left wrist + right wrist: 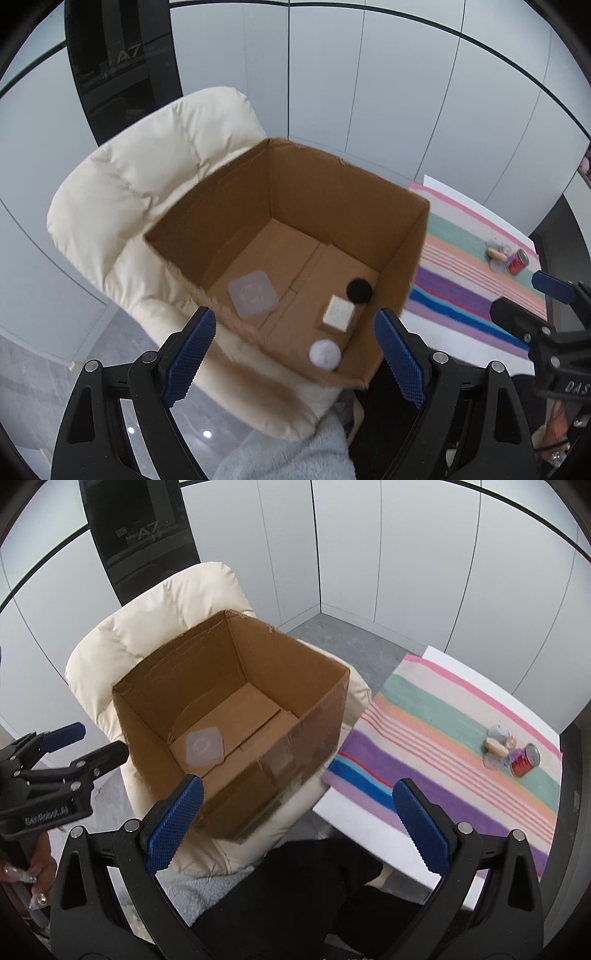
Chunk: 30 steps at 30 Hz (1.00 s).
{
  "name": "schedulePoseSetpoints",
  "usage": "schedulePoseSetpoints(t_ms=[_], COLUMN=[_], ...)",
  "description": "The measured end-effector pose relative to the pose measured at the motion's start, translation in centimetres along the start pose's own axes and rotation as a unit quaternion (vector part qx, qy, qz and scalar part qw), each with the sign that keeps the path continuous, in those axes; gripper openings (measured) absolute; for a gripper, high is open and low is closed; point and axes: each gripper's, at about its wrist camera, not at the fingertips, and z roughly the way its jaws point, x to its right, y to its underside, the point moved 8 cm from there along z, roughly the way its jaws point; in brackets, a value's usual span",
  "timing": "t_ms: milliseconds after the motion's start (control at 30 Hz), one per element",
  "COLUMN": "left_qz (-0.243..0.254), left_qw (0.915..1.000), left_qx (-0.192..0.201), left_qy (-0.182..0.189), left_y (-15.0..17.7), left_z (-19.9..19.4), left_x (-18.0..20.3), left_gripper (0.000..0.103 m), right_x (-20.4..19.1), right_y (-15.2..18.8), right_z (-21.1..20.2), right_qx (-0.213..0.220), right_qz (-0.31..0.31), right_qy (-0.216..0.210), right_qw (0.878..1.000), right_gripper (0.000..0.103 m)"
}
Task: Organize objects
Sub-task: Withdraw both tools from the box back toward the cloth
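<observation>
Lying well off to the right of both empty, wide-open grippers, the small red metal can (524, 760) is resting on its side on the soft striped cloth (443, 716) (pale oddments beside it); the right gripper (295, 814) is nearer than the left gripper (295, 341), which is hovering over the brown corrugated cardboard box (236, 206).

My right hand-held gripper (295, 823) gapes empty over cardboard box (317, 716) on cream chair (155, 627). Clear lid (204, 747) lies inside box. Right of box: striped cloth (443, 723), red can (524, 760) tipped there. Left hand-held gripper (101, 740) left of box.
</observation>
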Motion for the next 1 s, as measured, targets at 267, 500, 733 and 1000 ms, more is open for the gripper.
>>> schedulePoseSetpoints(t_ms=[267, 500, 733, 1000], left_qz=[-0.011, 0.004, 0.009, 0.048], left_qw=[0.9994, 1.0, 0.9996, 0.9974], left_qx=[-0.026, -0.007, -0.017, -0.026], left_qy=[0.021, 0.003, 0.02, 0.047], left_y=[2.8, 2.4, 2.0, 1.6], left_z=[-0.3, -0.5, 0.3, 1.0], left_x=[0.6, 1.0, 2.6, 6.8], left_gripper=[0.089, 0.089, 0.089, 0.089], right_x=[-0.9, -0.3, 0.9, 4.2], right_y=[2.9, 3.2, 3.2, 4.1], right_z=[-1.0, -1.1, -1.8, -2.9], right_qx=[-0.007, -0.001, 0.008, 0.013], right_qz=[-0.017, -0.014, -0.006, 0.02], right_qy=[0.001, 0.009, 0.021, 0.04], right_qw=[1.0, 1.0, 1.0, 0.999], right_gripper=[0.103, 0.103, 0.103, 0.103])
